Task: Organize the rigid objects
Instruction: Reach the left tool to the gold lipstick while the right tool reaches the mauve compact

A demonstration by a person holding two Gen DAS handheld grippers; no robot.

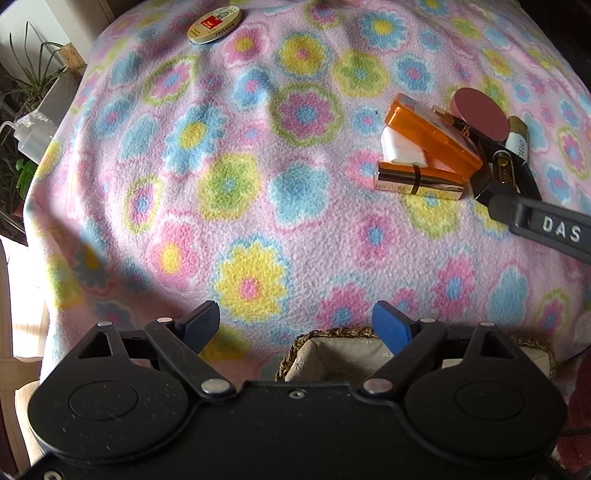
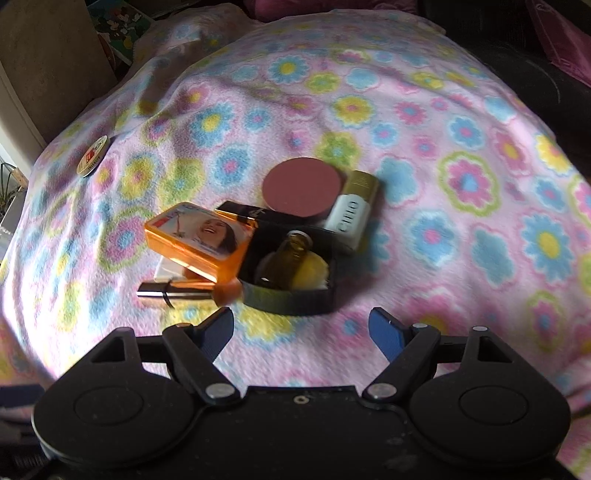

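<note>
From the left wrist, the left gripper (image 1: 293, 328) hangs with its jaws wide apart and nothing between them, over a flowered blanket (image 1: 221, 155) that covers the surface; whether a bed or a counter lies under it cannot be told. Just below the gripper sits a lined basket (image 1: 295, 354), and the part of it that shows looks empty, so the sorting seems hardly begun. The pile to be sorted lies well apart to the right: an orange case (image 1: 432, 136) resting on a white block (image 1: 402, 147) and a gold tube (image 1: 417, 181), with a pink disc (image 1: 480, 114) and a white-and-gold tube (image 1: 517, 136) behind. A round tin (image 1: 215, 25) lies alone near the far edge; its red label is too small to read. The right gripper's finger (image 1: 535, 218) reaches in from the right toward the pile and bears the letters "DAS". From the right wrist, the right gripper (image 2: 301, 332) is likewise wide open and empty, just short of the pile. Nearest it is a black tray (image 2: 288, 299) holding a small brown bottle (image 2: 291, 254) and something yellow. The case (image 2: 199, 236) carries a picture of a laughing face, and the tube (image 2: 351, 214) reads "CILIO" or something close. The tin (image 2: 94, 157) sits far left. Everything is left to gather.
</note>
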